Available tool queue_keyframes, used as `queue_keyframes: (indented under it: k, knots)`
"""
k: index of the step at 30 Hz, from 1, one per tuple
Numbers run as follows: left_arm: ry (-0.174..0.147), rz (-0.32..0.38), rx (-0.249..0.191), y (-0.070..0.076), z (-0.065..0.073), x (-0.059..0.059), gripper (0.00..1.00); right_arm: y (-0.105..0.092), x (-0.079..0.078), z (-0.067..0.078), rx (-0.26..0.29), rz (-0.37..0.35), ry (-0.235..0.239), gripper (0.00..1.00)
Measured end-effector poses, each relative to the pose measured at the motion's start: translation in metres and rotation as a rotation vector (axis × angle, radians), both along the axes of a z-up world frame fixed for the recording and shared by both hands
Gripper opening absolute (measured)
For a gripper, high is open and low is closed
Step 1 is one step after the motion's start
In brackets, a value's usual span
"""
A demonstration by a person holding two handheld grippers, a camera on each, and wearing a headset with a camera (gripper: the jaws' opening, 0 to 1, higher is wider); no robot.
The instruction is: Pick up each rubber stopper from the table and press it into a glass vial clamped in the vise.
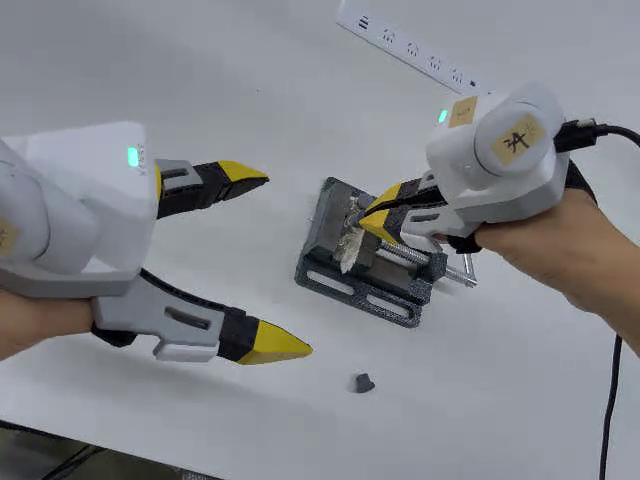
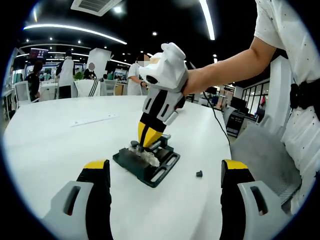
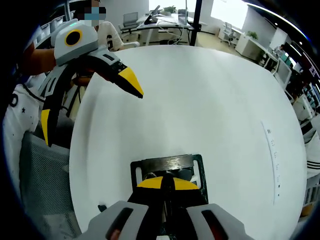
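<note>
One stopper (image 1: 362,382) lies loose on the tabletop (image 1: 200,70) near the vise (image 1: 345,283). My right claw (image 1: 363,218) is pressed together over the vise's top, probably pushing something home; my left claw (image 1: 287,263) hangs spread, free to fetch.

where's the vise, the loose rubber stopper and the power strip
vise (image 1: 365,298), head view, on the front edge of its dark base
rubber stopper (image 1: 363,382), head view, on the middle of the small dark plug lying loose
power strip (image 1: 400,44), head view, on its white top face
</note>
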State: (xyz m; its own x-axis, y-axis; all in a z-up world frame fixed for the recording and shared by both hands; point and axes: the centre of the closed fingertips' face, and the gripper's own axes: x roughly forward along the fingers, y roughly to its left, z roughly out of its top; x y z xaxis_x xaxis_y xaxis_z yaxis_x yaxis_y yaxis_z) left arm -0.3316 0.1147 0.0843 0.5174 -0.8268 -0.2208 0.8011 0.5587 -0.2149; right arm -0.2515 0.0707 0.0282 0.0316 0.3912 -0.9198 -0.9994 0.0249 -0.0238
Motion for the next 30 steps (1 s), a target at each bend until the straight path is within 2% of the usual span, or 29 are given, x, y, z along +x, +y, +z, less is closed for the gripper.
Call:
queue_keyframes:
  k: [5, 9, 13, 30]
  knots:
    - [0.0, 0.0, -0.002, -0.0002, 0.0003, 0.0006, 0.91, 0.0001, -0.0001, -0.0001, -0.021, 0.021, -0.009, 0.0]
    - [0.0, -0.001, -0.001, -0.0001, -0.0002, 0.0005, 0.91, 0.0004, 0.0004, -0.0005, -0.031, 0.01, 0.011, 0.0]
    - [-0.002, 0.001, -0.003, 0.0003, 0.0003, 0.0006, 0.91, 0.0004, -0.0007, -0.0012, -0.051, 0.034, 0.004, 0.0]
    - [-0.009, 0.009, -0.009, 0.0006, 0.0028, 0.0018, 0.9, 0.0032, -0.0007, -0.0024, -0.098, 0.04, 0.024, 0.0]
